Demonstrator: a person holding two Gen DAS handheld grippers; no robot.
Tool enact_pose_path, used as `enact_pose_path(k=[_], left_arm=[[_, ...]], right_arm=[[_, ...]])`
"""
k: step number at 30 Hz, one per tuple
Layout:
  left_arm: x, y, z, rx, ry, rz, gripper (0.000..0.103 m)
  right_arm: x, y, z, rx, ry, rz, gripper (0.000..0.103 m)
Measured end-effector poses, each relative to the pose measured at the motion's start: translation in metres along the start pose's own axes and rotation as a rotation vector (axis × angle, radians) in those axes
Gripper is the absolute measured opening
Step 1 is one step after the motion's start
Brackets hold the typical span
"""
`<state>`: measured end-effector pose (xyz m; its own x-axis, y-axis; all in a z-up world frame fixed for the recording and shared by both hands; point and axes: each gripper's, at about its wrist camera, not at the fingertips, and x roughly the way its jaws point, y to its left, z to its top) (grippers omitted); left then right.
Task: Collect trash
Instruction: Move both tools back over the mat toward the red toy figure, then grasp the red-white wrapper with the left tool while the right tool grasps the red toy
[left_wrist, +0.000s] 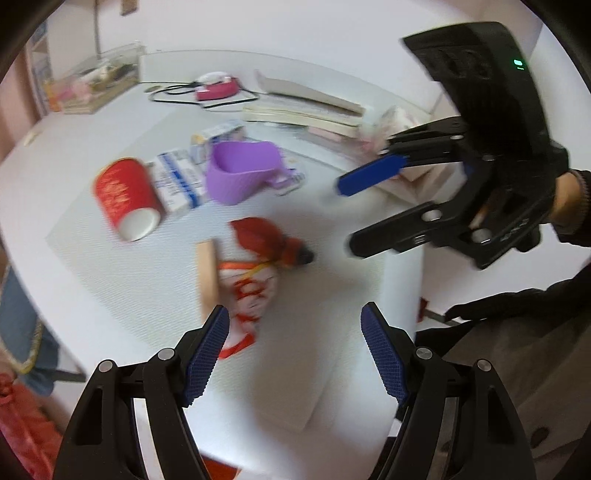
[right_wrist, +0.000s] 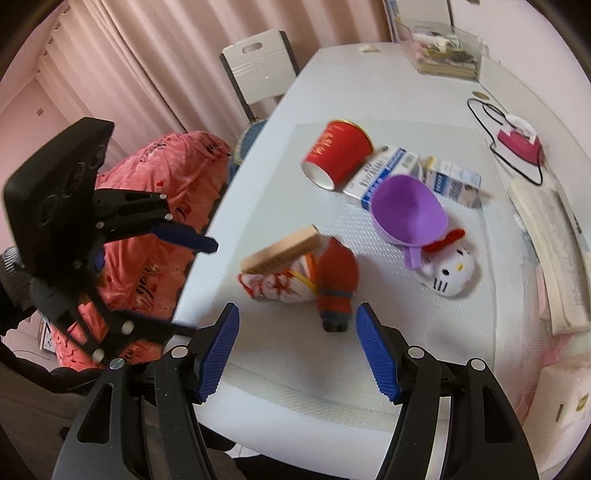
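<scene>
Trash lies mid-tabletop: a tipped red paper cup (right_wrist: 338, 155) toward the far edge, a knotted red-and-white bag (right_wrist: 295, 280) near the front edge. Both grippers — left gripper (left_wrist: 295, 354), right gripper (right_wrist: 297, 350) — hover with fingers apart, holding nothing, probably poised for the bag.

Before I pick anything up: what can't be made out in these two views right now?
- Carton print: motion blur, both views.
- Plush toy: hidden behind the purple cup in the left view.
- Bundle contents: wrapped and blurred; a wooden block covers part.
- Red cup inside: not shown in either view.
- Red bag opening: blocked by the left gripper and table edge.
</scene>
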<state>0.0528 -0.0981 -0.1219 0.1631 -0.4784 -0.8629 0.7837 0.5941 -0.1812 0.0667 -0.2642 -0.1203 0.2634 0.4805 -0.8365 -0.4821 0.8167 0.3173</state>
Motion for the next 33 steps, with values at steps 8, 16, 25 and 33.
enact_pose_path(k=[8,16,25,33], left_arm=[[0.052,0.010,0.012,-0.017,0.048,-0.044,0.067],[0.068,0.028,0.012,0.035,0.097,0.018,0.057],[0.074,0.019,0.011,0.051,0.097,0.002,0.040],[0.079,0.029,0.010,0.026,0.102,0.002,0.034]], right_arm=[[0.018,-0.015,-0.003,0.010,0.026,0.008,0.066],[0.035,-0.023,-0.002,-0.001,0.044,0.016,0.066],[0.068,-0.027,0.001,-0.035,0.091,-0.018,0.056],[0.086,-0.028,0.002,-0.066,0.119,-0.017,0.041]])
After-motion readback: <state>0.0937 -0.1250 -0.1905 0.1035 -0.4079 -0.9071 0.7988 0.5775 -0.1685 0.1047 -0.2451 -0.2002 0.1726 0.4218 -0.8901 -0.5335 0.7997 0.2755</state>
